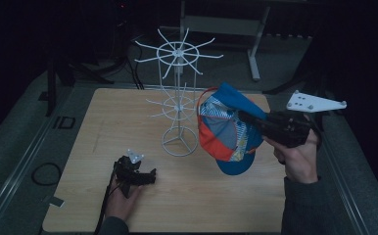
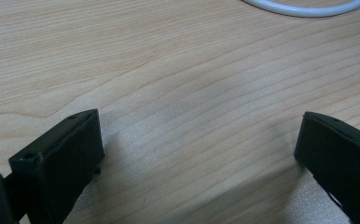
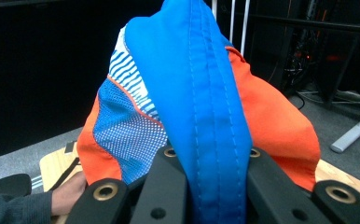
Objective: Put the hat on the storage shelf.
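A dim room surrounded the wooden table [image 1: 128, 112]. At centre right of the high view, the right gripper [image 1: 243, 117] was clamped on the blue-orange cap [image 1: 226, 129], lifting it beside the white hook stand [image 1: 178, 98], likely for hanging. The left gripper [image 1: 150, 175] rested wide open and empty at lower left.

Cap [image 3: 201, 93] hides right gripper's fingertips; rack base ring [image 2: 304, 8] cut off.

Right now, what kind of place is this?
Probably a lab or workshop set up for recording, not a shop: a bare wooden table carries one white wire display rack, with dark floor cables and a metal desk frame behind.
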`<state>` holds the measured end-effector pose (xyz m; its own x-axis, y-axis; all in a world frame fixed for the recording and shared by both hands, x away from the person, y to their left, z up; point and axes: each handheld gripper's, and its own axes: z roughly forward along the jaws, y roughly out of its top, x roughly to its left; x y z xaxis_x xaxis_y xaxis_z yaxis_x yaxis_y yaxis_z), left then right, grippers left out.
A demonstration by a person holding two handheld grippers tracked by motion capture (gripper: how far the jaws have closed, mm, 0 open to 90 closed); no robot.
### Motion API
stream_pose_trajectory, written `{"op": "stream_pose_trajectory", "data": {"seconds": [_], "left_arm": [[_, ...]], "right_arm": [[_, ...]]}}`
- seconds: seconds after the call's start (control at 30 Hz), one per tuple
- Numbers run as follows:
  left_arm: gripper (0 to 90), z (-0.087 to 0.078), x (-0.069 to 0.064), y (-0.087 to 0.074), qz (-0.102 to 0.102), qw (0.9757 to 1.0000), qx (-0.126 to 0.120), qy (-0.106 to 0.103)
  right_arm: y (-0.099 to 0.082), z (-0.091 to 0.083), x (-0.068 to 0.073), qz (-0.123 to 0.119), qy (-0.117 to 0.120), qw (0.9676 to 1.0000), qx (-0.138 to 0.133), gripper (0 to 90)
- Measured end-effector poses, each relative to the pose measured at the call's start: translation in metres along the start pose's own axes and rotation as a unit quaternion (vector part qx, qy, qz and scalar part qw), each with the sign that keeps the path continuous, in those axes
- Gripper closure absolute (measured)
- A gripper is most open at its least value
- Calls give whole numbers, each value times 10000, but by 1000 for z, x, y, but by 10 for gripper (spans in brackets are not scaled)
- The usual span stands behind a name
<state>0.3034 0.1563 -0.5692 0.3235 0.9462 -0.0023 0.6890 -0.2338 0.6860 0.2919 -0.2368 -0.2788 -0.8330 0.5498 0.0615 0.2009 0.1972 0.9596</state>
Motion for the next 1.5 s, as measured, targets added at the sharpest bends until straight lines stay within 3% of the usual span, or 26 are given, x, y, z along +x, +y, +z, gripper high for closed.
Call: {"op": "stream_pose_trajectory", "data": {"seconds": [0.53,1.5], "left_arm": [[14,0,0,0,-5,10000,-13,3],[14,0,0,0,-2,10000,-11,3]], "right_arm": [[8,-5,2,8,94,9998,-168,874],[15,-12,-13,180,-2,9988,-450,876]]}}
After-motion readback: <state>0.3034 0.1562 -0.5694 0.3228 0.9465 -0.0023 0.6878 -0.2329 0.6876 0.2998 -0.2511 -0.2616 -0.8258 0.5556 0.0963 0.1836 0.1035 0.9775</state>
